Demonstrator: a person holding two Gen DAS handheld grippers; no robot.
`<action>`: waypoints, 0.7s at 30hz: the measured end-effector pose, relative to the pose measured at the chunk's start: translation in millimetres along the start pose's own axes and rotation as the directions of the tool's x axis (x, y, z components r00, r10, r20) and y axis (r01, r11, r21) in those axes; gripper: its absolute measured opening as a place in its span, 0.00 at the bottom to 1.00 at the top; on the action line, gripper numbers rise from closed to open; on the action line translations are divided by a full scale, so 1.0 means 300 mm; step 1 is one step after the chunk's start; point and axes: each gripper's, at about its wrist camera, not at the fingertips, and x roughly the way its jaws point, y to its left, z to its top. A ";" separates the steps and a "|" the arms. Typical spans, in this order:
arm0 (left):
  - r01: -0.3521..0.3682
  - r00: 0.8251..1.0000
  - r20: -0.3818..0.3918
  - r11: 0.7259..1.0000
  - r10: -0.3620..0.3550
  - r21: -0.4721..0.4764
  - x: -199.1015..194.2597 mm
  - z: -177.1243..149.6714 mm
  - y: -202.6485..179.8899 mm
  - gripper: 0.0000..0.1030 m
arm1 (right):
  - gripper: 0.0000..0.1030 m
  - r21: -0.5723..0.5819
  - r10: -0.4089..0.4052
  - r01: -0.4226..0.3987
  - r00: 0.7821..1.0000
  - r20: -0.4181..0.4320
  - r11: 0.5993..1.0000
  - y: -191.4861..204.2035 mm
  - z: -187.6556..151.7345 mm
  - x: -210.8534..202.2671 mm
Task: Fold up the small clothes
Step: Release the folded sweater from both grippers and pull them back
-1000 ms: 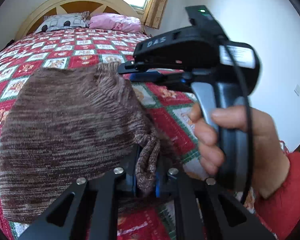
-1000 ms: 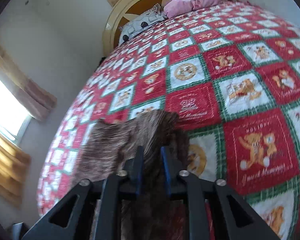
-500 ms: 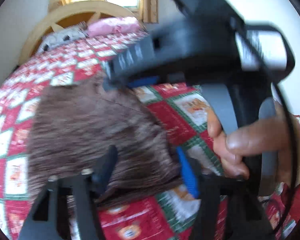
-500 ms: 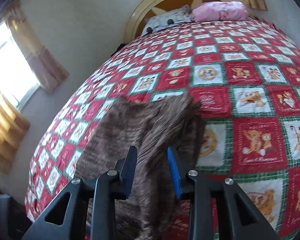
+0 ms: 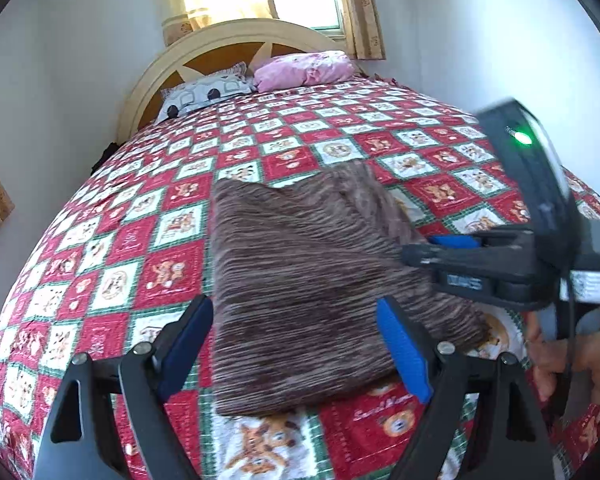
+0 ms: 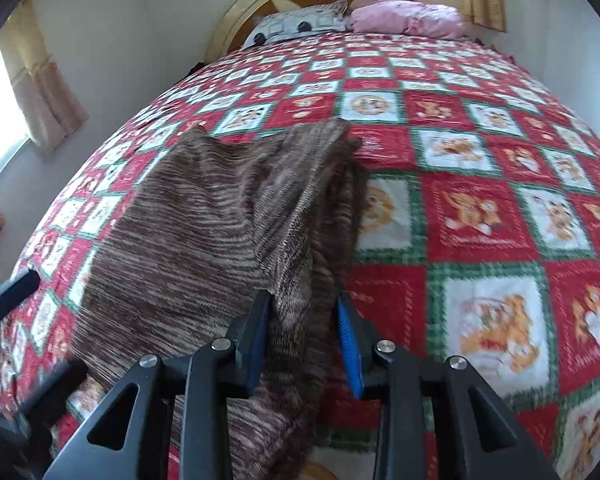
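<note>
A brown striped knit garment [image 5: 300, 280] lies folded on the bed [image 5: 180, 216], just ahead of the left gripper [image 5: 294, 344], whose fingers stand wide apart above it, holding nothing. The left view alone shows the right gripper [image 5: 416, 252] from the side at the garment's right edge. The right view shows that gripper [image 6: 304, 344] parted, with loose garment [image 6: 220, 220] folds between its fingers.
</note>
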 end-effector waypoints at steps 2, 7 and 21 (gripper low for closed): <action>-0.013 1.000 -0.004 1.000 0.013 -0.001 0.006 -0.004 0.017 0.90 | 0.37 0.038 0.011 -0.011 1.000 0.005 0.999 -0.036 -0.013 -0.016; -0.030 0.999 -0.042 0.999 0.029 -0.026 0.060 -0.010 0.065 0.93 | 0.43 0.109 0.046 -0.044 0.999 -0.018 0.993 -0.084 -0.026 -0.066; -0.054 0.992 -0.121 0.960 0.020 -0.276 0.319 0.100 0.252 0.95 | 0.31 -0.100 -0.006 0.012 0.998 0.060 0.995 0.070 0.310 0.085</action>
